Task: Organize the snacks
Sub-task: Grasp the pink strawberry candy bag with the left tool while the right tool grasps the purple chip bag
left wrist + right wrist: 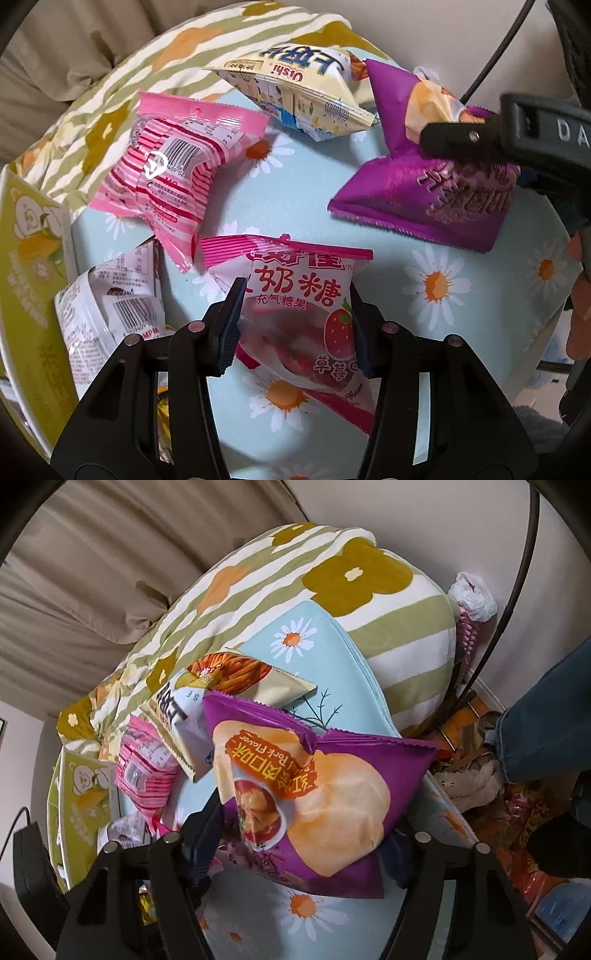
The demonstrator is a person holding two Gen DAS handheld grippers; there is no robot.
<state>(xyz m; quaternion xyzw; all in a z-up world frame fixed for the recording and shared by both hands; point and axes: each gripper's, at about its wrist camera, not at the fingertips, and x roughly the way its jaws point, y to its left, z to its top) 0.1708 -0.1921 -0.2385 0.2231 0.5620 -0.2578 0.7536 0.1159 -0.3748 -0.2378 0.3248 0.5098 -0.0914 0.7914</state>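
Daisy-print cloth [461,332] underneath; left fingers [229,325] pinch strawberry candy bag [299,314], right fingers [207,834] clamp purple chip bag [332,794].

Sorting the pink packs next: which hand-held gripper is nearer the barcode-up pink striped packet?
Left. The left hand-held gripper grips the strawberry candy pack right beside the pink striped packet; the right hand-held gripper holds the purple chip bag farther off.

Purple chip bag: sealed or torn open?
Sealed, as far as shown. The purple chip bag looks puffed, and its crimped top edge runs unbroken in the right wrist view. Its lower end is hidden behind the right hand-held gripper.
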